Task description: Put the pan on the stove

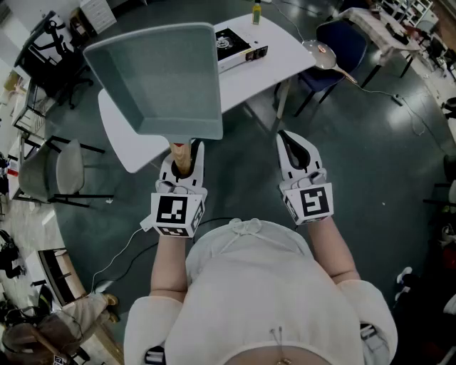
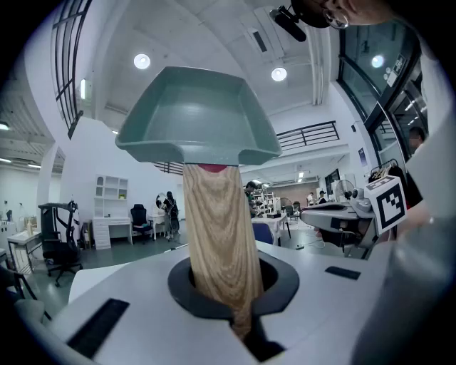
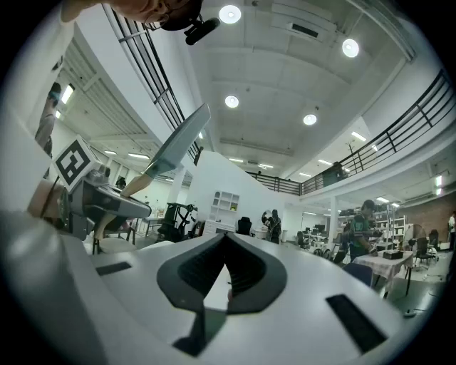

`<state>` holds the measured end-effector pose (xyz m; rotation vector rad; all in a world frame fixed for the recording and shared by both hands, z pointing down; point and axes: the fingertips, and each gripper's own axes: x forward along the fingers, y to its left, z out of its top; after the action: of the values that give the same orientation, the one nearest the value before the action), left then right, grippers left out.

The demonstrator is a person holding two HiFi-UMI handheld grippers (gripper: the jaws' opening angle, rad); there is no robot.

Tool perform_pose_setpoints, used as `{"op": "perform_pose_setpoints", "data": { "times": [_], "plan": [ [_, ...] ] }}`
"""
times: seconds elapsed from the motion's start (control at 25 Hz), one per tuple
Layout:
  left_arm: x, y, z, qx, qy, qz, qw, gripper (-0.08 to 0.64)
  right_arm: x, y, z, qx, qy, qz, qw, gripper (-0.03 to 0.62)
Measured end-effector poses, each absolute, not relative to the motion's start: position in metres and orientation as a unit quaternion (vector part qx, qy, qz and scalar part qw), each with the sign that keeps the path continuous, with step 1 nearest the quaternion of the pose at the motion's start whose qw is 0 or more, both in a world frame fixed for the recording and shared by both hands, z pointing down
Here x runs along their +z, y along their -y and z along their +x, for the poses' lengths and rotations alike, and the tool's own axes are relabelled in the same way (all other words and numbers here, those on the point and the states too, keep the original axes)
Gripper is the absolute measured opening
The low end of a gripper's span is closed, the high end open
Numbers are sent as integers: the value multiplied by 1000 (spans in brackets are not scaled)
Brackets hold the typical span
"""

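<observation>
A teal square pan with a wooden handle is held up in the air, above the near edge of the white table. My left gripper is shut on the handle. In the left gripper view the handle rises from between the pads to the pan. A flat white-and-black stove unit lies on the table, just right of the pan. My right gripper hovers over the floor to the right, shut and holding nothing; its own view shows the pads together and the pan edge-on at left.
A blue chair stands at the table's right end and a grey chair at the left. A small bottle stands on the table's far edge. Cables run over the dark floor. More desks fill the right background.
</observation>
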<state>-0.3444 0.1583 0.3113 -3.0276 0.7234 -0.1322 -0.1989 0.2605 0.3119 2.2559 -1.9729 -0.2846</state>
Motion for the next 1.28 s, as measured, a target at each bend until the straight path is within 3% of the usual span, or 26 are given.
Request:
{"op": "perform_pose_setpoints", "data": {
  "times": [0.84, 1.28],
  "plan": [
    [332, -107, -348, -69, -237, -969, 14, 20, 340, -210, -192, -70, 640, 761, 78, 3],
    [342, -60, -278, -87, -299, -950, 13, 20, 357, -133, -118, -63, 696, 712, 70, 5]
  ]
}}
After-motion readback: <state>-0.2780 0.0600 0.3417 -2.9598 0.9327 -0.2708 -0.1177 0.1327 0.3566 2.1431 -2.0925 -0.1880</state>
